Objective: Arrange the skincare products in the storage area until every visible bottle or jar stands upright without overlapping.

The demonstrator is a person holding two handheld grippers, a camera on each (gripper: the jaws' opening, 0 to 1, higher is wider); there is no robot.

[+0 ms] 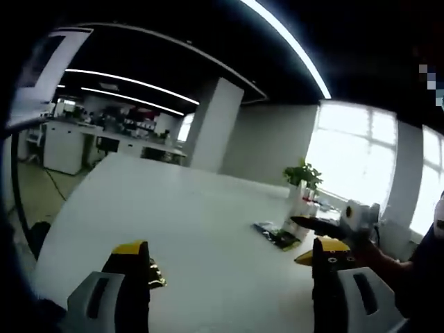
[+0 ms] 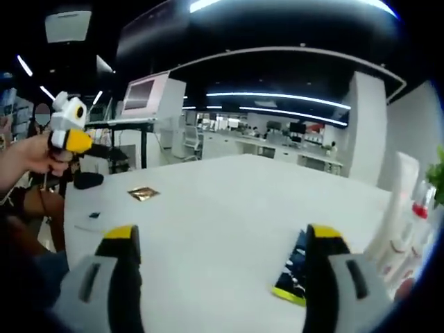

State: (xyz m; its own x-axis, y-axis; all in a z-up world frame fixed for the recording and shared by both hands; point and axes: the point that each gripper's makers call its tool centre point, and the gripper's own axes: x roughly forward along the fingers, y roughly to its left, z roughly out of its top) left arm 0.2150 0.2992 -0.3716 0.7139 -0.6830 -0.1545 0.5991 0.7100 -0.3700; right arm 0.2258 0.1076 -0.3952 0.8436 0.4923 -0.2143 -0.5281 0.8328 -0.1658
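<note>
Nothing grabbed yet. Left gripper spread wide over the white table, empty; right gripper same, gaping with nothing between the jaws. Skincare bottles clustered upright-ish at the table's far edge, beside a potted plant, with a dark sachet lying flat just next to the right jaw. Small gold packet well apart. Probably best to close in on the cluster slowly, pick one bottle low on the body, avoid knocking neighbours.
</note>
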